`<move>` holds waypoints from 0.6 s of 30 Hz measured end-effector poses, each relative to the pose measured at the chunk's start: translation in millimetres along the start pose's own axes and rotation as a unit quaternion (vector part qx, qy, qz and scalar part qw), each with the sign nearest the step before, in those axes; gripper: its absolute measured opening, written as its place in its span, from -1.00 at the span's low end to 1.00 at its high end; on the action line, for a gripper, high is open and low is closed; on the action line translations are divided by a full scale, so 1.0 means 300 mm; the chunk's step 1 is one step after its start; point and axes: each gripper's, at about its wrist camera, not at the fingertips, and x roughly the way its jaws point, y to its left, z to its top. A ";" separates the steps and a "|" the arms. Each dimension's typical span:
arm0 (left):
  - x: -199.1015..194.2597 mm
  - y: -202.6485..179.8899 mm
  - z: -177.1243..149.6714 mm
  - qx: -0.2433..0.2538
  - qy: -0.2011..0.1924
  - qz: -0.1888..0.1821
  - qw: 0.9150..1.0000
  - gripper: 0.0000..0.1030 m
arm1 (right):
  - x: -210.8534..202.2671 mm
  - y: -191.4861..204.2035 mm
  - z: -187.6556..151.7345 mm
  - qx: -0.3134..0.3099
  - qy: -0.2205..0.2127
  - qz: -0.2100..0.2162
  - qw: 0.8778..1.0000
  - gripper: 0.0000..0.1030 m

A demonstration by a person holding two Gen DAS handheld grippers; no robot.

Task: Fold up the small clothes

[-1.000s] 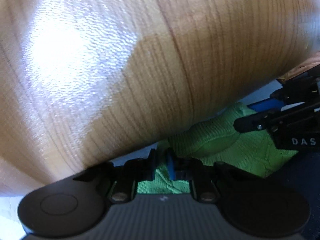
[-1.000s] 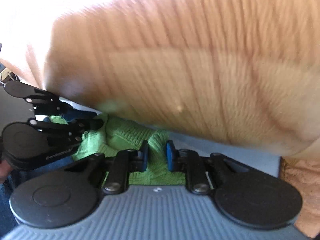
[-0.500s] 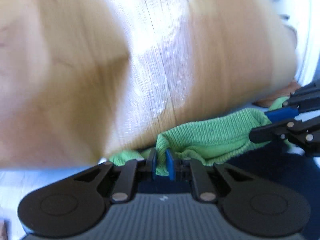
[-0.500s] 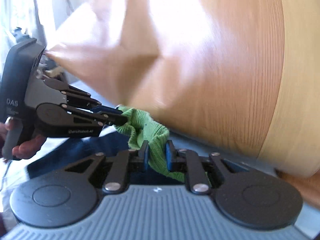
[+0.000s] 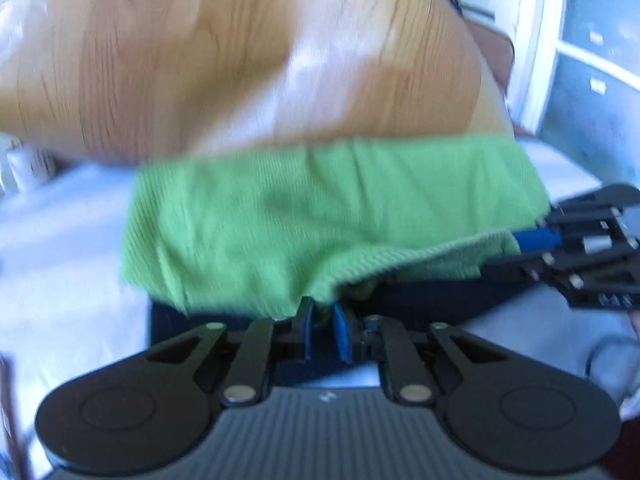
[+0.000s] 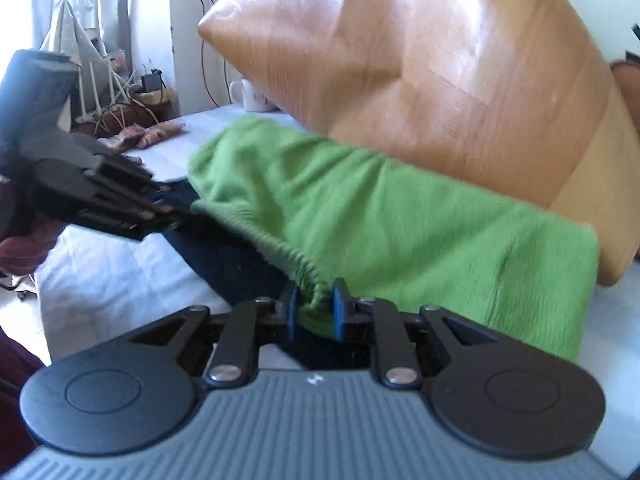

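Left wrist view: the left gripper (image 5: 322, 322) has its blue pads pinched nearly together on the ribbed hem of the green garment (image 5: 320, 216). The cloth is stretched wide across the frame, blurred, its far part lying toward the wooden table (image 5: 200, 60). At the right edge the right gripper (image 5: 532, 240) bites the same hem with one blue pad showing. Something dark (image 5: 420, 296) lies under the hem, over the white sheet (image 5: 60, 260).

Right wrist view: the right gripper (image 6: 314, 308) is closed to a narrow gap, with a bunch of the elastic hem squeezed between the pads. The garment (image 6: 400, 220) spreads from here up to the table's edge (image 6: 400, 80). At left the left gripper (image 6: 160, 204) clamps the other end of the hem; whether its pads fully meet I cannot tell from here.

My read: this is the spreading step, hem held taut between both claws before the first fold. Next calls for laying it flat without slack, keeping both grips level.

Writing: small pale lettering on the left gripper's side is too blurred to read.
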 end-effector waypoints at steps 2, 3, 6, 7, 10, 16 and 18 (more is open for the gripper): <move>-0.031 -0.002 -0.014 0.005 -0.001 0.001 1.000 -0.75 | 0.014 0.002 0.000 -0.004 -0.007 0.006 1.000 -0.43; -0.077 0.003 -0.005 0.001 -0.009 -0.007 1.000 -0.74 | -0.009 -0.003 0.009 0.000 -0.013 0.015 1.000 -0.38; -0.175 0.063 -0.010 -0.036 -0.055 -0.024 0.998 -0.61 | -0.144 -0.054 -0.081 0.033 -0.045 0.028 0.998 -0.29; -0.204 0.094 -0.003 -0.051 -0.070 -0.017 0.996 -0.50 | -0.143 -0.053 -0.092 0.046 -0.057 0.016 0.997 -0.28; -0.227 0.184 0.020 -0.107 -0.084 0.014 0.991 -0.31 | -0.203 -0.114 -0.087 0.103 -0.089 -0.018 0.990 -0.25; -0.209 0.189 0.058 -0.117 -0.072 0.021 0.990 -0.35 | -0.217 -0.094 -0.082 0.127 -0.119 -0.020 0.985 -0.26; -0.231 0.157 0.074 -0.098 -0.082 0.025 0.992 -0.36 | -0.230 -0.092 -0.060 0.124 -0.128 -0.015 0.984 -0.26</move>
